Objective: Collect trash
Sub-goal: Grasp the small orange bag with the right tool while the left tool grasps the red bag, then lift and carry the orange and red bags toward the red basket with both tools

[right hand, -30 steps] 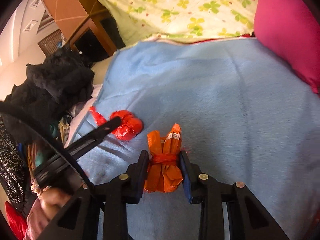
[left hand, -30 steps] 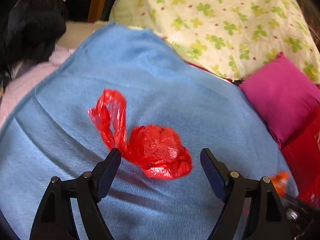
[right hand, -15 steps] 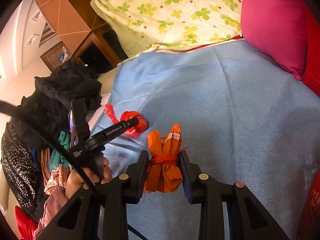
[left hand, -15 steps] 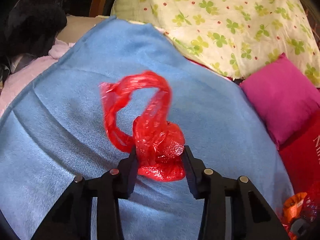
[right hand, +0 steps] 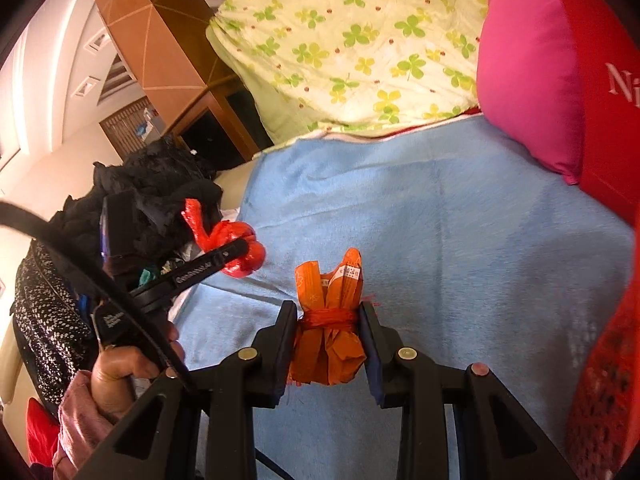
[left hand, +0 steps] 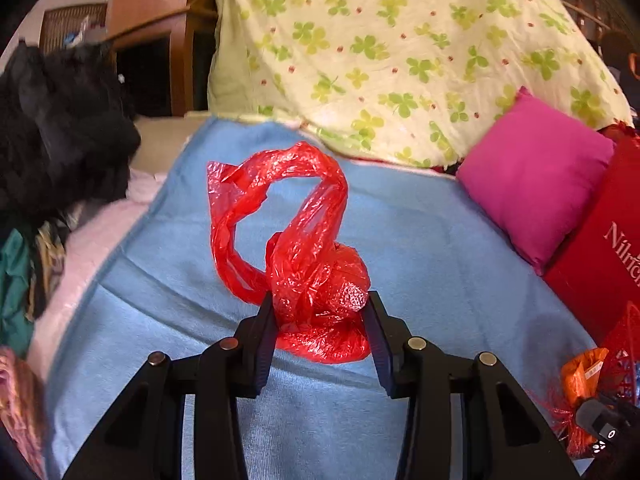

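- The left gripper [left hand: 320, 320] pinched the knotted bulk of a red plastic bag [left hand: 312, 272] between its two pads, squeezing the crumpled ball rather than the flimsy loop, probably because the ball gave a firmer hold.
- The bag's handle loop stood up loose above the jaws; the bag looked lifted clear of the blue blanket [left hand: 420, 240], though its underside was hidden.
- The right gripper [right hand: 328, 332] was pressed onto an orange wrapper bundle [right hand: 328, 320] right at its tied waist, the narrowest and stiffest part, so the ends flared above and below the pads.
- In the right wrist view, a hand [right hand: 116, 376] held the left tool's handle at the lower left, with the red bag out beyond it over the blanket's left edge.
- A red mesh basket [right hand: 600, 400] sat near at the right edge; it seemed the likely place for both pieces of trash.
- Farther off lay a pink cushion [left hand: 536, 184], a red box [left hand: 600, 248] beside it, a heap of dark clothes [left hand: 60, 140] to the left, and a clover-print quilt [left hand: 400, 52] at the back.
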The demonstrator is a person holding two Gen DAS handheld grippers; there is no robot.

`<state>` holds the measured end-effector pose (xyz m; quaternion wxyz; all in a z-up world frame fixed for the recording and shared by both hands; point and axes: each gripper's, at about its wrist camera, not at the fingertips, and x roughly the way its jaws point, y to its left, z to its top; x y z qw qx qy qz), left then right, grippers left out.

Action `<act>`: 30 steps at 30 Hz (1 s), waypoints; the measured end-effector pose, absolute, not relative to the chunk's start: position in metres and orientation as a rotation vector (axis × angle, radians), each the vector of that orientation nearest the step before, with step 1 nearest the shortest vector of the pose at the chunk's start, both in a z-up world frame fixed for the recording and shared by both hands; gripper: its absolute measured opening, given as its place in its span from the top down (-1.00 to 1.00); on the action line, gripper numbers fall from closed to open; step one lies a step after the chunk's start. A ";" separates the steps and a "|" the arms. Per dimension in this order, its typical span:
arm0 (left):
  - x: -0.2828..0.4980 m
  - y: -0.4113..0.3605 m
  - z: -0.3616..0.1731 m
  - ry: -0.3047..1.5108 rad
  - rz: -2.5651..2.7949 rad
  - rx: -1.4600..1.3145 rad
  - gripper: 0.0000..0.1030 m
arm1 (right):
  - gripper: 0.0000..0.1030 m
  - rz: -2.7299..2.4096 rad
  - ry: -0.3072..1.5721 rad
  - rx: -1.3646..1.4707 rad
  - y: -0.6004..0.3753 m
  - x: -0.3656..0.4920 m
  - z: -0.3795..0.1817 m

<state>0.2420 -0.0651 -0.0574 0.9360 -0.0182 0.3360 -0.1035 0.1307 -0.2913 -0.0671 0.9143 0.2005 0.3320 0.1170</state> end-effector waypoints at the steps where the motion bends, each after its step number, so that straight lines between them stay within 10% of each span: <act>1: 0.237 -0.068 -0.049 0.661 -0.211 -0.025 0.15 | 0.36 0.244 0.673 0.415 -0.294 0.126 -0.065; 30: 0.151 -0.160 0.037 0.371 -0.288 0.198 0.15 | 0.36 0.287 0.335 0.399 -0.350 0.043 -0.017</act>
